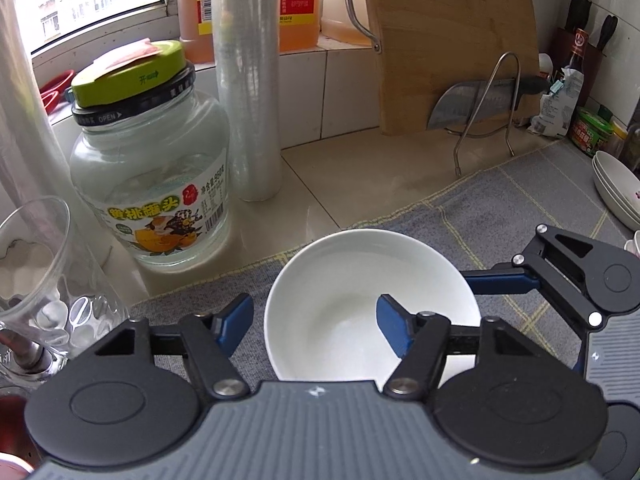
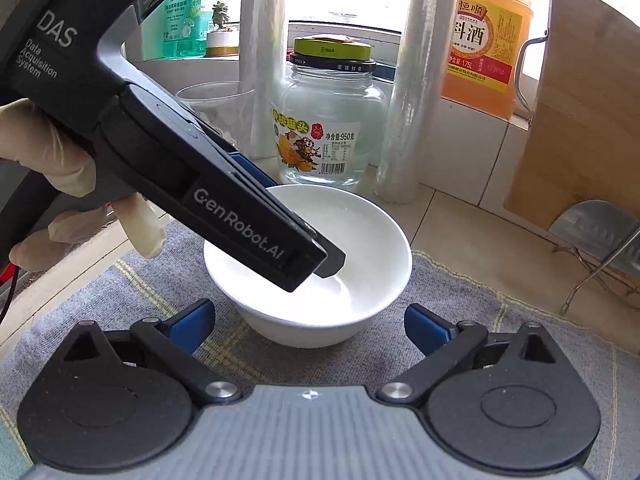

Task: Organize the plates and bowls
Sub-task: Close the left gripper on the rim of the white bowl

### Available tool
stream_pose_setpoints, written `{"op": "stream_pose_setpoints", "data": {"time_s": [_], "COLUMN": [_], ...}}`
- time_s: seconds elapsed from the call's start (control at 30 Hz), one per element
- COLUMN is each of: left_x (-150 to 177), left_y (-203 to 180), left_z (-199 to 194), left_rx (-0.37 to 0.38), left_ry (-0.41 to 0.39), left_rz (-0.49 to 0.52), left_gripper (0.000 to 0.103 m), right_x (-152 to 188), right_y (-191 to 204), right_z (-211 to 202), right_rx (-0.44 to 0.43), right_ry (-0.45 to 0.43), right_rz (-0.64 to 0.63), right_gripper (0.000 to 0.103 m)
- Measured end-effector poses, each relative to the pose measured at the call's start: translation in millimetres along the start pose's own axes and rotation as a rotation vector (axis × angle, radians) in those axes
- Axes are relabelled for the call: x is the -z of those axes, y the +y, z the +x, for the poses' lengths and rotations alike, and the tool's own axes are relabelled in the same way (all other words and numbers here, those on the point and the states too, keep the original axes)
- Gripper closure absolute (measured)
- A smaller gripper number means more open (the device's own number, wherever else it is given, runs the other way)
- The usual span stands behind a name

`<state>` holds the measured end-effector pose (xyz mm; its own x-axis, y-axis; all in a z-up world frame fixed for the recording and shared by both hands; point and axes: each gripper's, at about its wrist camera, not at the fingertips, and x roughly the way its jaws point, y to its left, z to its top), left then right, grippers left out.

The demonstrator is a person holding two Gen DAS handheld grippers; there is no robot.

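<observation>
A white bowl (image 1: 372, 304) stands upright on a grey cloth mat (image 1: 520, 200). My left gripper (image 1: 316, 326) is open and straddles the bowl's left wall, with one blue pad (image 1: 236, 324) outside and the other pad (image 1: 394, 330) inside, neither pressing. In the right wrist view the left gripper's tip (image 2: 320, 260) dips into the bowl (image 2: 360, 240) from the upper left, held by a gloved hand (image 2: 44, 152). My right gripper (image 2: 310, 324) is open just short of the bowl's near side. Stacked white plates (image 1: 616, 188) lie at the far right.
A glass jar with a green lid (image 1: 156, 168), a cling-film roll (image 1: 248, 80) and a drinking glass (image 1: 36, 264) crowd the left. A wooden cutting board (image 1: 452, 40) and a cleaver on a wire rack (image 1: 472, 100) stand behind. Bottles line the windowsill.
</observation>
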<state>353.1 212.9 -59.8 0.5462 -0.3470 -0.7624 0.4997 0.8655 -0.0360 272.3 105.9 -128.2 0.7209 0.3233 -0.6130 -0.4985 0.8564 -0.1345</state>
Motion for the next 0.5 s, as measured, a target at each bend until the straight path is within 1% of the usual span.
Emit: {"op": "stream_pose_setpoints", "data": {"time_s": [0.13, 0.2, 0.3, 0.4, 0.5], "left_x": [-0.9, -2.4, -4.1, -5.4, -6.1], "left_y": [0.8, 0.6, 0.8, 0.5, 0.3], "left_z": [1.6, 2.6, 2.9, 2.4, 1.9], "left_rx": [0.016, 0.019, 0.024, 0.03, 0.037], "left_ry": [0.008, 0.009, 0.011, 0.01, 0.016], "left_rz": [0.003, 0.009, 0.017, 0.022, 0.027], "left_gripper": [0.038, 0.041, 0.042, 0.047, 0.048], "right_x": [-0.8, -1.0, -1.5, -2.4, -2.2], "right_y": [-1.4, -1.3, -1.2, -1.3, -1.5], "right_z": [0.4, 0.3, -0.2, 0.0, -0.1], "right_rx": [-0.006, 0.001, -0.011, -0.014, -0.015], "right_ry": [-0.004, -0.009, -0.01, -0.01, -0.01], "right_rz": [0.001, -0.004, -0.009, -0.008, -0.008], "right_gripper": [0.006, 0.007, 0.013, 0.014, 0.014]}}
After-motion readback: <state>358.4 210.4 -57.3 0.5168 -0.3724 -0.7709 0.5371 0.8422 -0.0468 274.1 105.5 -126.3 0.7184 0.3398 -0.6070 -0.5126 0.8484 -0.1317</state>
